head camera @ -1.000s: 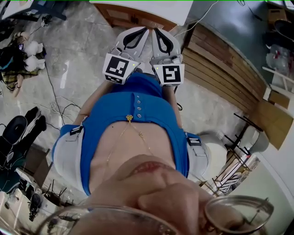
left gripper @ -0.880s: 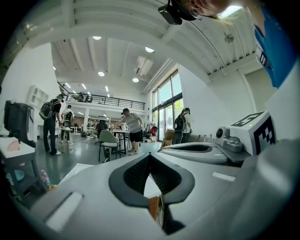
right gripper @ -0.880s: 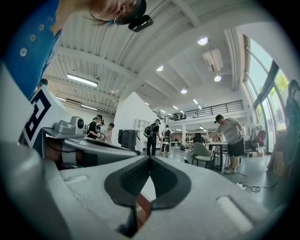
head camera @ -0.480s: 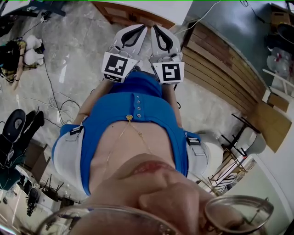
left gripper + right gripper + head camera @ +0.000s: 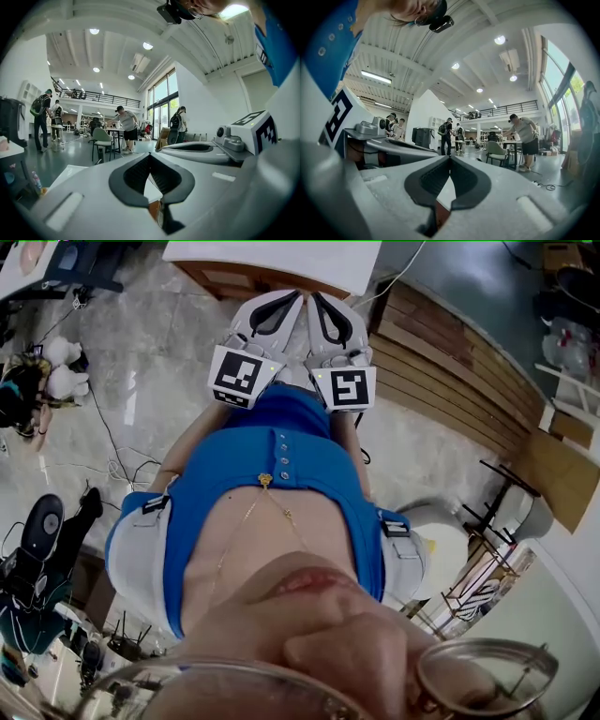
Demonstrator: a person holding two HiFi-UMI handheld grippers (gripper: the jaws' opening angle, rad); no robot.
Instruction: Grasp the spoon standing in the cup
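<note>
**Both grippers shut and held at the chest, spoon out of my sight**

Through the head view I look steeply down the wearer's front. The left gripper point(image 5: 296, 298) and the right gripper point(image 5: 316, 298) sit side by side, almost touching, just past the blue top point(image 5: 272, 474). Both point away from the body towards a white-topped desk point(image 5: 281, 259) with a wooden front. One marker cube point(image 5: 242, 376) faces up at me on the left, and a second marker cube point(image 5: 344, 388) on the right. Under them I see a grey stone floor point(image 5: 159, 352) with loose cables point(image 5: 112, 442), and wooden planks point(image 5: 450, 371) running off to the right.

In the left gripper view the left gripper's point(image 5: 150, 155) jaws are closed. The dark pads meet at the tips and hold nothing, leaving only the rounded opening behind them. The right gripper point(image 5: 197, 149) lies close alongside. Past it is a large hall, where a person point(image 5: 125, 123) leans forward near a green chair point(image 5: 101, 139).

The right gripper view shows the same for the right gripper point(image 5: 450, 157): jaws brought together at the tips, with nothing between them. The left gripper point(image 5: 389, 145) is just beside it, and the same person point(image 5: 524, 136) and chair point(image 5: 497, 151) stand well off in the hall.

I cannot tell where the spoon and the cup are, since none of my three views takes them in
</note>
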